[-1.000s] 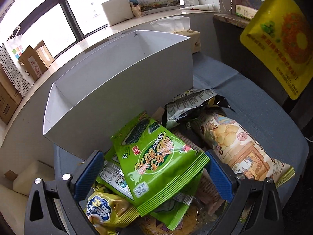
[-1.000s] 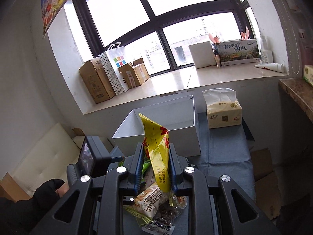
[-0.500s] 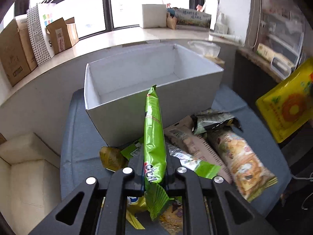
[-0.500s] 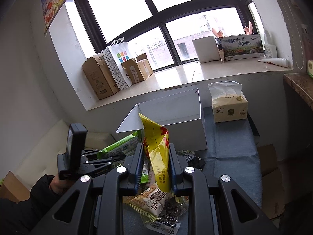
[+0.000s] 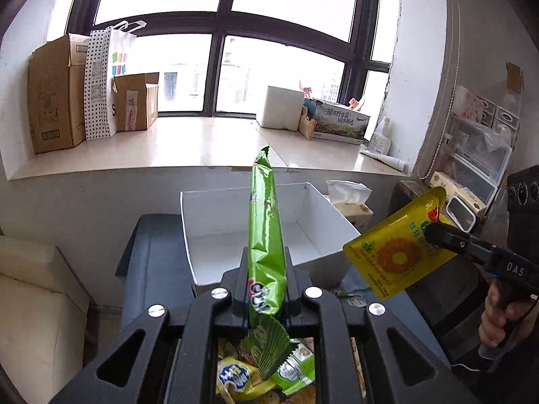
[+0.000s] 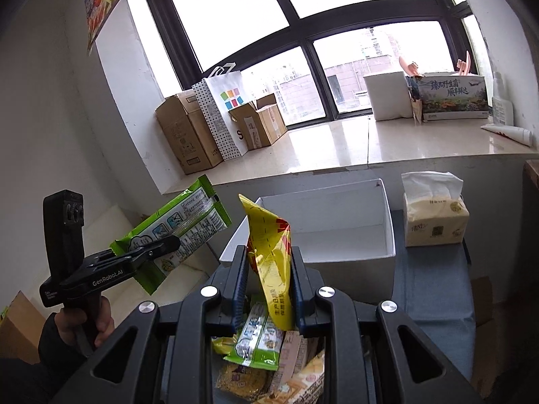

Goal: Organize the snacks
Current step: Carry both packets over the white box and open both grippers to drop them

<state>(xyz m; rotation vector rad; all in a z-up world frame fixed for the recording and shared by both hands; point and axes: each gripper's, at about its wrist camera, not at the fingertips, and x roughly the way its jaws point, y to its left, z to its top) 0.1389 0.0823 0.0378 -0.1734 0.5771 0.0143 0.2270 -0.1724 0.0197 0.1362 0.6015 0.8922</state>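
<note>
- Snack packets fill both of our grippers. The left gripper [image 5: 267, 289] has its jaws clamped tight on a green snack packet [image 5: 264, 235], gripped near its lower end so that the packet stands edge-on and nearly upright, its crimped bottom seam hanging below the jaws.
- Our right gripper [image 6: 269, 282] has its jaws closed on a yellow snack pouch [image 6: 269, 262], which rises between them and leans slightly, its top corner pointing up and to the left.
- From the left wrist view the yellow snack pouch shows flat-on at the right, pinched at its upper corner, with a hand [image 5: 502, 316] around the gripper's handle.
- From the right wrist view the green snack packet shows at the left, tilted, its printed back toward us, held in the air beside the white box [image 6: 337, 229].
- That white box stands open-topped on the grey tabletop [image 6: 434, 286], ahead of both grippers; we see nothing inside it.
- A tissue box [image 6: 434, 222] sits on the tabletop just to the right of the white box.
- Below both grippers lies a pile of loose snacks [image 6: 266, 357] on the tabletop, on the near side of the white box.
- Behind, a window sill [image 5: 168, 148] carries cardboard boxes [image 5: 54, 94] and a dotted paper bag [image 5: 101, 80].
</note>
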